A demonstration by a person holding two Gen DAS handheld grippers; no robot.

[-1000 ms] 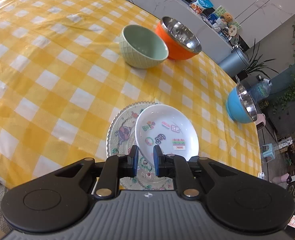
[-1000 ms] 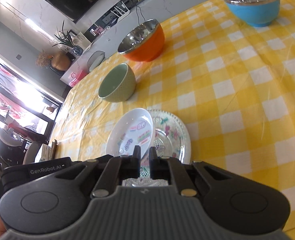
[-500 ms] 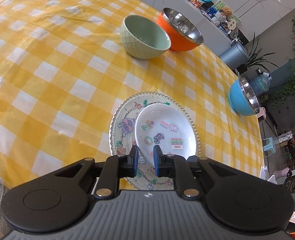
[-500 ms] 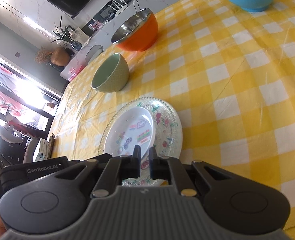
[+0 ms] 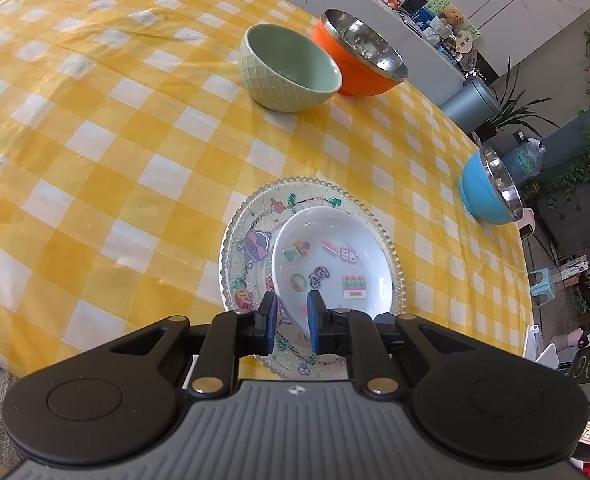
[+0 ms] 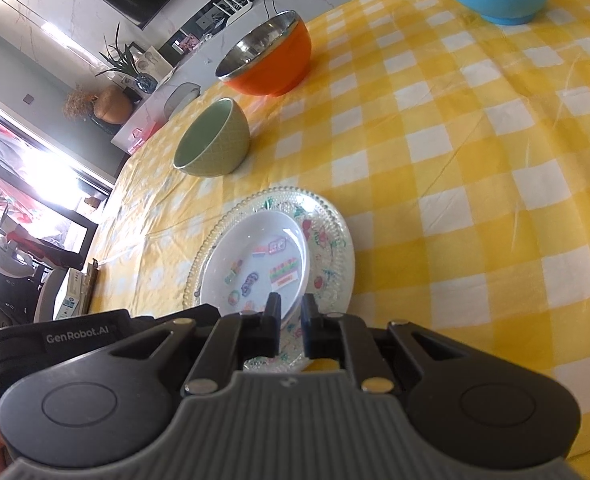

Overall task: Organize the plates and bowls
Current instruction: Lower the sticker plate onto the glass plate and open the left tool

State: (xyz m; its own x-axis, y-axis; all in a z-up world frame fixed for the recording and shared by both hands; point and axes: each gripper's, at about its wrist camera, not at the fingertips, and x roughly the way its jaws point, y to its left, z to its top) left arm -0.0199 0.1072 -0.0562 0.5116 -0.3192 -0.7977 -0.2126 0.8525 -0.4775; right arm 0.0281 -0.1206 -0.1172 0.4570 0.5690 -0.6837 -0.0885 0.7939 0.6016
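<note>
Now lowered onto near clear beaded glass plate (image 5: pixel 235 236): white sticker-printed dish (image 5: pixel 335 256). Right gripper (image 6: pixel 291 312) jaws just easing off its rim; left gripper (image 5: pixel 291 320) jaws narrow, straddling rim, grip unclear. Plates stacked; bowls remain.

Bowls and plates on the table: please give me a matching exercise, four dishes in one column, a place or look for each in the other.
1. green bowl
2. orange bowl
3. blue bowl
4. white plate

a. lies on the glass plate
b. alone, near the table's edge
c. steel inside, beside the green one
d. quilted outside

Pairs: 1-d, 2-c, 3-b, 4-a
</note>
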